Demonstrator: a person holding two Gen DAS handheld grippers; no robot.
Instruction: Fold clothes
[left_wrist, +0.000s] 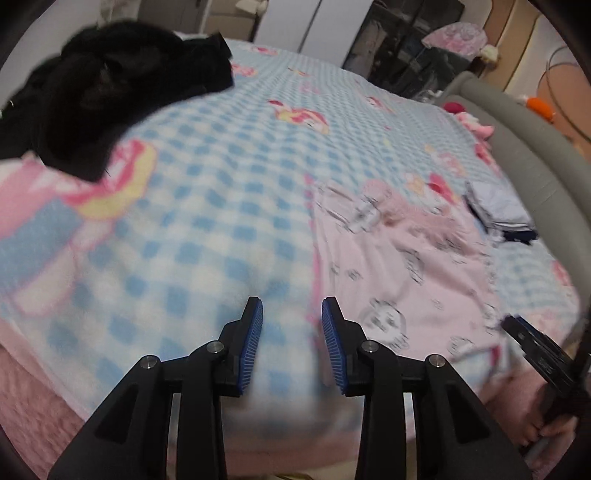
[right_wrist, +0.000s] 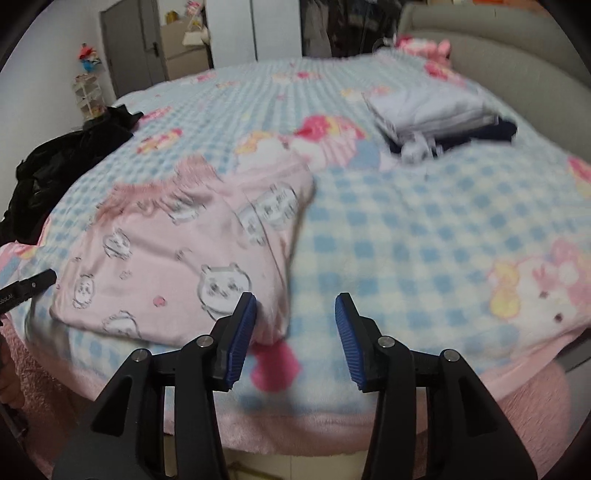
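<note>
A pink garment (right_wrist: 184, 258) printed with cartoon animals lies flat near the front edge of the bed; in the left wrist view the pink garment (left_wrist: 406, 266) sits to the right. My left gripper (left_wrist: 291, 312) is open above the checked blanket, just left of the garment's edge, holding nothing. My right gripper (right_wrist: 295, 308) is open too, its left finger over the garment's near right corner. A heap of black clothes (left_wrist: 110, 88) lies at the far left. A folded stack of pale and dark clothes (right_wrist: 436, 114) rests near the headboard side.
The bed is covered by a blue-and-white checked blanket (right_wrist: 424, 240) with pink cartoon prints. A grey padded bed frame (left_wrist: 524, 140) runs along the right. Pink plush toys (right_wrist: 424, 46) lie at the far end. A person's hand (left_wrist: 546, 428) holds the right gripper's handle.
</note>
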